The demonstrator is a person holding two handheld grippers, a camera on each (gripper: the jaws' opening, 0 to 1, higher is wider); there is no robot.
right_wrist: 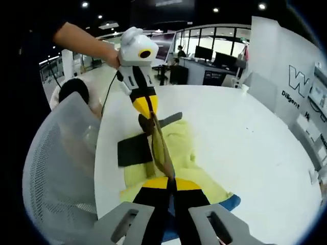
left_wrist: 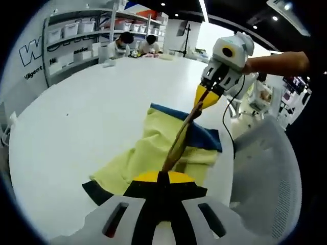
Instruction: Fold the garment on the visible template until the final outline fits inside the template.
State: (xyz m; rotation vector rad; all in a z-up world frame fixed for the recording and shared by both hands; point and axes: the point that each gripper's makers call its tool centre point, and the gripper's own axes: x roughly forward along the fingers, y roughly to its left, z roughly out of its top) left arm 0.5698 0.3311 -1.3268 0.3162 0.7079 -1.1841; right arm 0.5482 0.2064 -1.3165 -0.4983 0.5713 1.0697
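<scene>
Between both clamped tools [left_wrist: 162,176] [right_wrist: 170,179], the garment's [left_wrist: 153,148] edge stretches taut above the table [left_wrist: 76,127].

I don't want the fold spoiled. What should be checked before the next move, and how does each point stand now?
1. Left gripper shut on the garment: ok.
2. Right gripper shut on the same lifted edge: ok.
3. Edge stretched taut between the grippers: ok.
4. Black template visible beside the garment: ok, partly covered.
5. Outline fits inside the template: not ok, cloth spreads past it.
6. Garment fully on the table: cannot tell near the white mesh chair.
</scene>
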